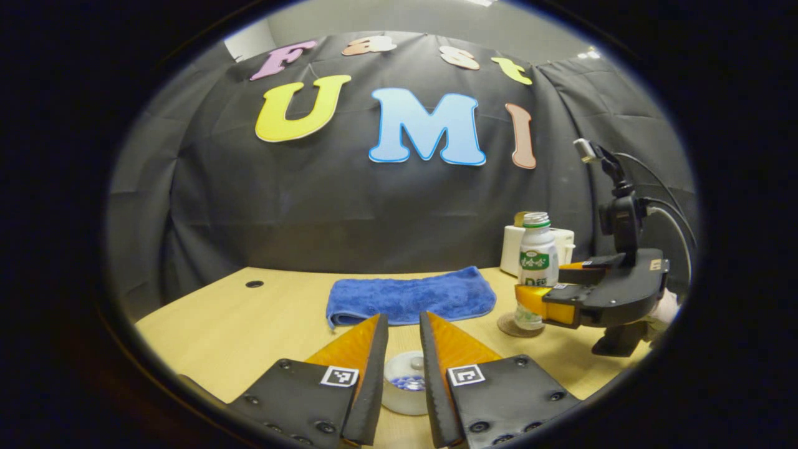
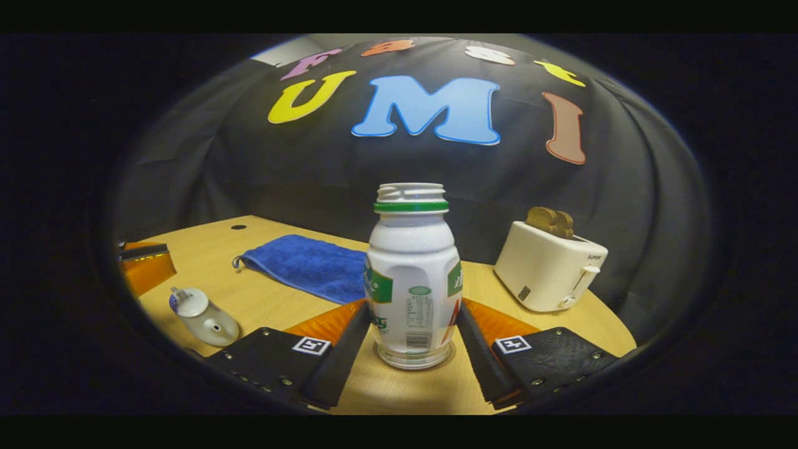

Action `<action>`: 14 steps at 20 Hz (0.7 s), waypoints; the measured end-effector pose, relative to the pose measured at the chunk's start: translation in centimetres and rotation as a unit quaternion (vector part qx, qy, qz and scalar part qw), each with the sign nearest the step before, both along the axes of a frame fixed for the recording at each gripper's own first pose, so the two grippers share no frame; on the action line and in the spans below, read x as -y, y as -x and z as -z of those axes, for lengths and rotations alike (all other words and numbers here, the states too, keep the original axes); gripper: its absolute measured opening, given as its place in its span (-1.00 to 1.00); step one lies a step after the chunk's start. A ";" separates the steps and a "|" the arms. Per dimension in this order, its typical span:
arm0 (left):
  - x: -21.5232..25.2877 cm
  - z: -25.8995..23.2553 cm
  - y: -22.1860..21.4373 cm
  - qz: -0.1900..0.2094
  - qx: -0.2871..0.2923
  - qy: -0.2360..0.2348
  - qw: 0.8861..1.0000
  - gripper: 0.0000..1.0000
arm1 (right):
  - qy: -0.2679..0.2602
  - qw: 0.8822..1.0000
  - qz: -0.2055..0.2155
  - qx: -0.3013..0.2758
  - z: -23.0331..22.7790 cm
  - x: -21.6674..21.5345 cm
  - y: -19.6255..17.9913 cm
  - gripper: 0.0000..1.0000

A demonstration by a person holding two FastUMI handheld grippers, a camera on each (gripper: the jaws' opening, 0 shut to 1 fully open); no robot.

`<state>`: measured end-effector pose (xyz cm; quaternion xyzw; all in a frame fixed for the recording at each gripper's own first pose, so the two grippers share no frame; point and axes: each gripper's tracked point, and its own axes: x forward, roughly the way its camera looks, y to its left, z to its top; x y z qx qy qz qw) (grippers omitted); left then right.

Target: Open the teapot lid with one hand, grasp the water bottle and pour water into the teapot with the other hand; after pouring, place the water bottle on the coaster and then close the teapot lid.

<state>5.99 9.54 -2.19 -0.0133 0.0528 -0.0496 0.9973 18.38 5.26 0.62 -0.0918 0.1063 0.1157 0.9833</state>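
A: Where do we stand with the water bottle (image 2: 413, 274)?

B: We have it upright between the fingers of our right gripper (image 2: 411, 330), uncapped, its base low over the table (image 2: 399, 390). In the left gripper view it stands on the round coaster (image 1: 519, 325), with the right gripper (image 1: 536, 293) reaching in from the side. The fingers hug both flanks of the bottle, so we judge the jaws clenched on it, low on the body so the neck is free for pouring.

A: And the teapot (image 1: 408, 381)?

B: It sits right under our left gripper (image 1: 404, 349), its knobbed lid (image 1: 416, 362) between the two fingers. There is a gap either side of the knob, so those jaws read as released, lined up for a pinch. In the right gripper view the teapot (image 2: 202, 318) lies well to the left of the bottle, lid on.

A: So the lid is not yet lifted?

B: We think not. The blue towel (image 1: 411, 298) and the toaster (image 2: 548, 265) stand behind, clear of both jobs.
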 end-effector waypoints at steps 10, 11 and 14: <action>-0.1 0.1 0.5 0.001 0.001 0.011 1.000 -0.14 | -0.060 0.998 0.025 -0.017 0.7 0.7 -2.0 0.61; -0.2 0.1 0.5 0.000 0.000 0.010 1.000 -0.14 | -0.064 0.997 0.027 -0.018 0.8 0.7 -2.1 0.63; 0.1 0.2 0.7 0.002 -0.002 0.013 1.000 -0.14 | -0.059 0.998 0.026 -0.019 0.8 0.6 -2.2 0.62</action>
